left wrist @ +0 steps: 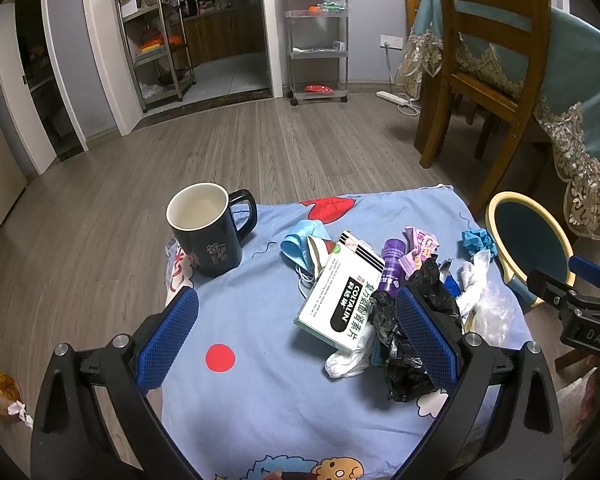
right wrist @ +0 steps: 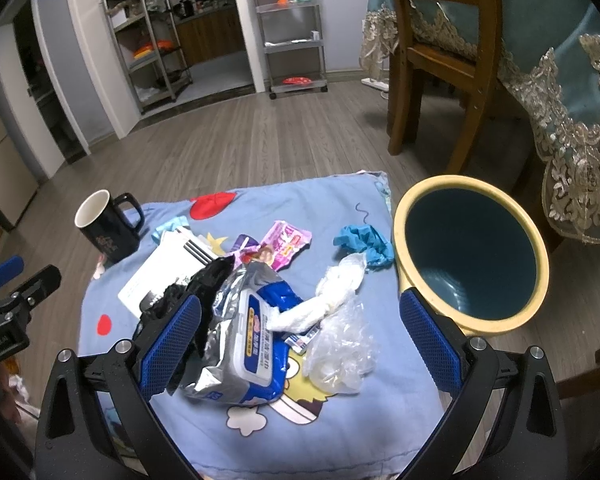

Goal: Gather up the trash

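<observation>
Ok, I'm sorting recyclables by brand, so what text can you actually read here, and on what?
"COLTALIN": white medicine box; Chinese print beside it too small to copy.
"DAS": black mount of the right gripper, cut off.
Mug: pale Chinese characters, unreadable.
Wet-wipe pack, pink wrapper, purple bottle: blurred.

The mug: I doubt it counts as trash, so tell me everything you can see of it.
The mug is dark and glossy with a pale, off-white inside, a looped handle on its right side in the left wrist view, and faint lettering on its wall. It looks ceramic and empty. It stands upright at the far left corner of the blue cartoon-print cloth, apart from the trash pile. Neither hand-held gripper touches it.
</observation>
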Tool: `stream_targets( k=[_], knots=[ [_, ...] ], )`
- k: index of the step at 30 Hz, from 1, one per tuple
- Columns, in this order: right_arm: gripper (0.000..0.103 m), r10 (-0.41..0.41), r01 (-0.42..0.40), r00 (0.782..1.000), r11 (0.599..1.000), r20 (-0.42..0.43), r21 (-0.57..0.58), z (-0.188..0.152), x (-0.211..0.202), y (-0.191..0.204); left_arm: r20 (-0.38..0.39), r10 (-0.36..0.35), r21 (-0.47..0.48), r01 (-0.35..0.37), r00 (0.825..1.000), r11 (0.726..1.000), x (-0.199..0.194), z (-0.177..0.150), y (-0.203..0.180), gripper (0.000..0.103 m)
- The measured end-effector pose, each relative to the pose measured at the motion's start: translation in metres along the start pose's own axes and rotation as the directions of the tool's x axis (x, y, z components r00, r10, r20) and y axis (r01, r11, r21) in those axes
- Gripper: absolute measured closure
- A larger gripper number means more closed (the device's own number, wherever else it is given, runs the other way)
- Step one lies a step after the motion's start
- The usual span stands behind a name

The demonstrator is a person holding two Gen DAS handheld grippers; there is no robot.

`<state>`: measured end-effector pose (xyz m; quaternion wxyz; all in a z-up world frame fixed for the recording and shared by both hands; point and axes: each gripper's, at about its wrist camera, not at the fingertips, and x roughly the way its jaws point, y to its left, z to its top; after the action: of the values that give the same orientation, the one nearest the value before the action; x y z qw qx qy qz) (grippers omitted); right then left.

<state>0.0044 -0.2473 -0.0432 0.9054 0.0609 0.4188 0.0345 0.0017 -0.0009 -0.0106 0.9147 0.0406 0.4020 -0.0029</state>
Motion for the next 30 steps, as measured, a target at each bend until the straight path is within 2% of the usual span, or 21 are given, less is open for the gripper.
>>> stream_targets(
  k=[9, 13, 16, 18, 21, 25, 27, 30],
  knots=[
    [0.004, 0.0, 0.0, 1.0, 1.0, 0.0, 0.004, 0.0, 0.0, -0.001, -0.007, -0.004, -0.002, 0.004, 1.0, 1.0, 0.001, 0.0, 0.003, 0.006],
    [0.004, 0.011, -0.011, 1.0, 1.0, -0.002, 0.013, -0.004, 0.002, -0.003, 0.003, -0.001, 0.028, 0.001, 1.0, 1.0, 0.003, 0.001, 0.004, 0.006],
    [0.004, 0.062, -0.062, 0.998, 0.998, -0.005, 0.003, -0.008, 0.001, 0.0, -0.01, 0.021, 0.049, -0.02, 1.0, 0.999, 0.007, 0.003, 0.005, 0.006],
    [0.004, 0.126, -0.127, 0.992, 0.991, -0.021, -0.034, -0.012, 0.0, 0.011, -0.025, -0.004, 0.03, 0.005, 1.0, 1.0, 0.01, 0.006, 0.01, 0.006],
    [0.004, 0.205, -0.211, 0.974, 0.976, -0.096, -0.058, -0.021, 0.01, 0.028, -0.037, -0.023, -0.011, 0.022, 0.999, 1.0, 0.017, 0.014, 0.021, 0.006],
    [0.005, 0.254, -0.265, 0.952, 0.963, -0.172, -0.046, -0.033, 0.028, 0.044, -0.048, -0.045, -0.051, 0.043, 0.998, 0.998, 0.032, 0.02, 0.033, 0.006],
    [0.005, 0.262, -0.276, 0.948, 0.96, -0.178, -0.055, -0.034, 0.034, 0.053, -0.055, -0.058, -0.051, 0.055, 0.997, 0.997, 0.041, 0.022, 0.034, 0.006],
    [0.008, 0.272, -0.289, 0.944, 0.955, -0.186, -0.072, -0.032, 0.043, 0.064, -0.07, -0.04, -0.025, 0.038, 0.997, 0.999, 0.054, 0.025, 0.031, 0.006]
  ],
)
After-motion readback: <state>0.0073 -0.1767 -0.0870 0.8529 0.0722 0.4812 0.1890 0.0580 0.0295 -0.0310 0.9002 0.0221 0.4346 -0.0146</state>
